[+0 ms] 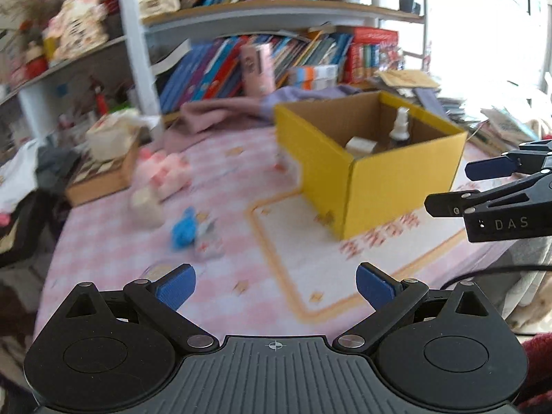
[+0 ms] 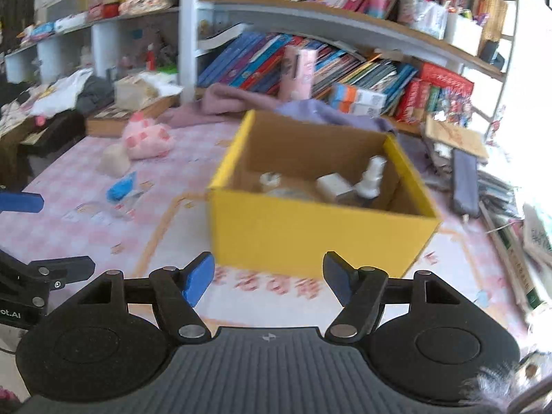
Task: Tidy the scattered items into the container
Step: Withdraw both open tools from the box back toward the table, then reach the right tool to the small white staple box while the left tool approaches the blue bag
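left wrist view: left gripper [image 1: 274,288] at bottom centre, jaws spread, nothing between the blue pads
right wrist view: right gripper [image 2: 269,277] at bottom centre, jaws parted and empty, aimed at the near wall of the yellow box [image 2: 310,227]
container: yellow box sits centre-right in both views on the pink checked cloth [image 1: 114,241], top open
already inside: spray bottle [image 2: 371,177] upright, white block [image 2: 333,184] beside it, small roll [image 2: 270,178] at the box's left inner side
still scattered: blue item [image 1: 184,229] centre-left with a clear wrapped packet [image 1: 207,241] just beside it; beige block [image 1: 146,207] and pink plush [image 1: 169,170] further up-left
risk 1: both frames blurred, so a grab now could miss the small blue item or shove it across the cloth
risk 2: blue item and packet touch or nearly do, cannot tell which; a pinch may take both or drop one
risk 3: grippers sit close side by side, right one shows at right edge of left wrist view; they could knock together reaching left
risk 4: dropping onto the upright spray bottle may tip it
in the way: nothing stands between left gripper and the blue item
around: bookshelf [image 2: 345,51] across the top, purple cloth [image 2: 234,101] behind the box, paper stacks [image 2: 500,179] at right
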Tool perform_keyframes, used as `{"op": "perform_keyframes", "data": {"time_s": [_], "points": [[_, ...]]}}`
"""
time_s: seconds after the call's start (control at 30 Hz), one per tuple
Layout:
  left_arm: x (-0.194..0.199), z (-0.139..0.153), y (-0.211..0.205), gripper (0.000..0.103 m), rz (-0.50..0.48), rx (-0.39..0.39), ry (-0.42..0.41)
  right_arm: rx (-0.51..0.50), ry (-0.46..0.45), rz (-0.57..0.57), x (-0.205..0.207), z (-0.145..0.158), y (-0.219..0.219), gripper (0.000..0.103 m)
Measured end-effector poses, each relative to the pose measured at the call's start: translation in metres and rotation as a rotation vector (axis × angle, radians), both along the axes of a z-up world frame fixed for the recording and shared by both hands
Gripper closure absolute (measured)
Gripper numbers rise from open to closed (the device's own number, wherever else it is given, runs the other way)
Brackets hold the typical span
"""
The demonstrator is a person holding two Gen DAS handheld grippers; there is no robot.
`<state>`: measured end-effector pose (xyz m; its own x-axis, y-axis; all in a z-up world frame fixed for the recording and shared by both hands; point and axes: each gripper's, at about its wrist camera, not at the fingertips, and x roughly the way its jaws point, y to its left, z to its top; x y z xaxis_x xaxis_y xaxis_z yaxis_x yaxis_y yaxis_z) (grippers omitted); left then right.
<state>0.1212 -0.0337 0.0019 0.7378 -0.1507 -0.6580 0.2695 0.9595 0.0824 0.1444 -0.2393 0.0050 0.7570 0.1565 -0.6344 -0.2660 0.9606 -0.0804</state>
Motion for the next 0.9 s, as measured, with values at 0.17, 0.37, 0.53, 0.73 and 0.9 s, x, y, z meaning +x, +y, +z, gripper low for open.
{"op": "perform_keyframes", "data": {"time_s": [0.17,0.37,0.53,0.73,0.9], "points": [[-0.019,0.0,0.033,0.002,0.083,-0.018,-0.001,-0.009,0.011,0.07,-0.018,-0.002,0.039,0.033],[-0.037,-0.003,0.057,0.002,0.124,-0.016,0.0,-0.021,0.014,0.135,-0.035,-0.003,0.073,0.033],[-0.047,-0.006,0.069,0.002,0.136,-0.017,0.014,-0.034,0.039,0.203,-0.044,-0.003,0.096,0.032],[-0.054,-0.01,0.078,0.002,0.152,-0.015,0.04,-0.04,0.091,0.241,-0.046,-0.008,0.109,0.032],[-0.056,-0.011,0.084,0.002,0.168,-0.02,0.046,-0.039,0.101,0.255,-0.047,-0.008,0.114,0.032]]}}
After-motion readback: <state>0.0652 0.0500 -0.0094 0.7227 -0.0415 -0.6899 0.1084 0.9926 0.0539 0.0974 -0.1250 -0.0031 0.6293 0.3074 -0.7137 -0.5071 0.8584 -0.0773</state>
